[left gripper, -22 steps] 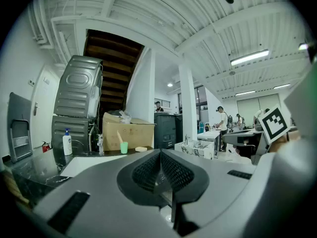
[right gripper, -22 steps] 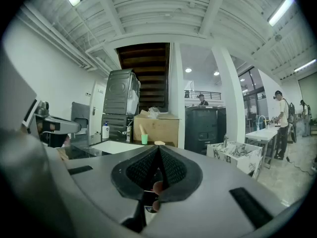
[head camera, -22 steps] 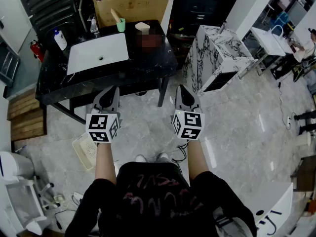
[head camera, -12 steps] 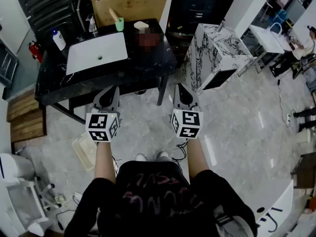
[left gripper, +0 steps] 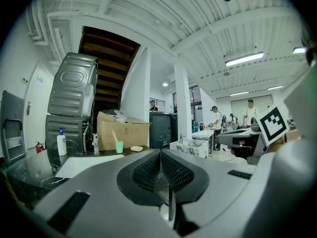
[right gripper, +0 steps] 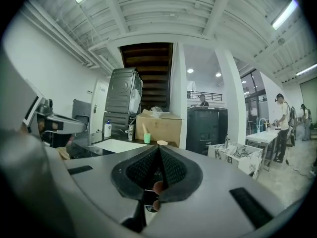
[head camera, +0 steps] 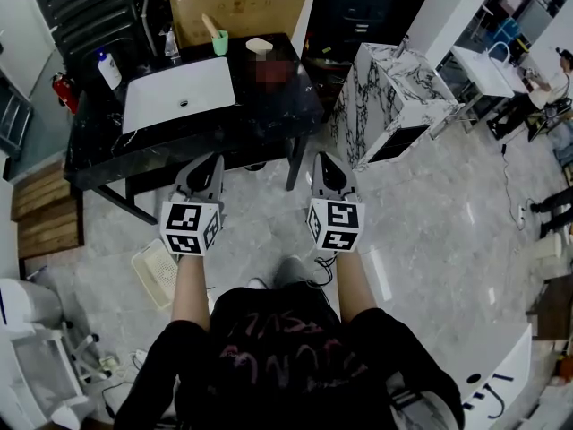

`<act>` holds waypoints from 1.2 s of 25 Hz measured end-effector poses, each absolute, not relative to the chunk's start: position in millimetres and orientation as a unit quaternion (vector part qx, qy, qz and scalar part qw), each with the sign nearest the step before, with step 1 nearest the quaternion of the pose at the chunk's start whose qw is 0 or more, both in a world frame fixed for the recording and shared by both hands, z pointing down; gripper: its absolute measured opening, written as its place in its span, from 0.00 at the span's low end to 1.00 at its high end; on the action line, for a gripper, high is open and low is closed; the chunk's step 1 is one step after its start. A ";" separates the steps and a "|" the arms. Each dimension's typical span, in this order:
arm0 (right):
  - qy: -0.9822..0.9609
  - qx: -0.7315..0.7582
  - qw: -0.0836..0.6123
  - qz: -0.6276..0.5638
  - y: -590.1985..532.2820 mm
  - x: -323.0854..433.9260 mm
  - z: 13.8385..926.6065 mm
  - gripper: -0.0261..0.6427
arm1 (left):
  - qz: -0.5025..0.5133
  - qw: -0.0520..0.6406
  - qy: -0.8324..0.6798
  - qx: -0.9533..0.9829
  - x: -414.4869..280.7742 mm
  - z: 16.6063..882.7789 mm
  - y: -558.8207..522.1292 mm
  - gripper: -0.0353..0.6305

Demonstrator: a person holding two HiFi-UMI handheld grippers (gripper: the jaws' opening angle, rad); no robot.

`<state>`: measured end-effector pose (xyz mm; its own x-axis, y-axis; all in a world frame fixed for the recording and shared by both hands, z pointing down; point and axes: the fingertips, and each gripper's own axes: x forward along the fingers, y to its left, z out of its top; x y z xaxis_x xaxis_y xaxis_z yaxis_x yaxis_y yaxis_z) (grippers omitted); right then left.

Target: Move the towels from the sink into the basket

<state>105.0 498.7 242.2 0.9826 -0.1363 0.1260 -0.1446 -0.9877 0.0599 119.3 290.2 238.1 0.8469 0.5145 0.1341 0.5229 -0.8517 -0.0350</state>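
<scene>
My left gripper (head camera: 209, 161) and right gripper (head camera: 324, 163) sit closed; the sink (head camera: 161, 106) lies well ahead. The basket (head camera: 154, 271) lies left of both.

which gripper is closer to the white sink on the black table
Left. The left gripper is almost straight in front of the sink; the right gripper is farther off, toward its right.

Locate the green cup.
Head view, upper left: the green cup stands at the counter's far edge, beyond the white sink, left of the pale block.
</scene>
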 end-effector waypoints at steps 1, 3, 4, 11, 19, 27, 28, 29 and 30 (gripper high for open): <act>-0.070 0.995 0.033 0.060 499.7 105.8 242.3 0.06 | -0.060 0.035 -0.271 -0.960 120.0 238.6 291.2 0.08; -0.068 0.995 0.035 0.061 501.6 108.4 243.4 0.06 | -0.061 0.038 -0.274 -0.959 121.7 240.1 293.3 0.08; -0.067 0.995 0.036 0.061 502.1 110.6 244.9 0.06 | -0.062 0.040 -0.276 -0.958 123.2 241.5 294.2 0.08; -0.069 0.995 0.036 0.069 501.8 143.1 258.7 0.06 | -0.070 0.044 -0.276 -0.958 152.1 252.9 293.4 0.08; -0.076 0.994 0.034 0.075 510.4 225.6 276.6 0.06 | -0.085 0.051 -0.268 -0.958 229.1 269.8 297.9 0.08; -0.100 0.990 0.032 0.093 529.6 343.9 288.6 0.06 | -0.112 0.049 -0.248 -0.961 337.1 285.2 316.1 0.08; -0.105 0.989 0.031 0.096 531.3 358.3 290.1 0.06 | -0.116 0.049 -0.246 -0.961 349.6 286.2 319.3 0.08; -0.109 0.989 0.030 0.099 533.0 372.6 291.5 0.06 | -0.118 0.049 -0.244 -0.961 362.3 286.8 322.4 0.08; -0.113 0.988 0.030 0.102 534.7 387.0 292.6 0.06 | -0.121 0.047 -0.241 -0.962 375.4 287.1 325.2 0.08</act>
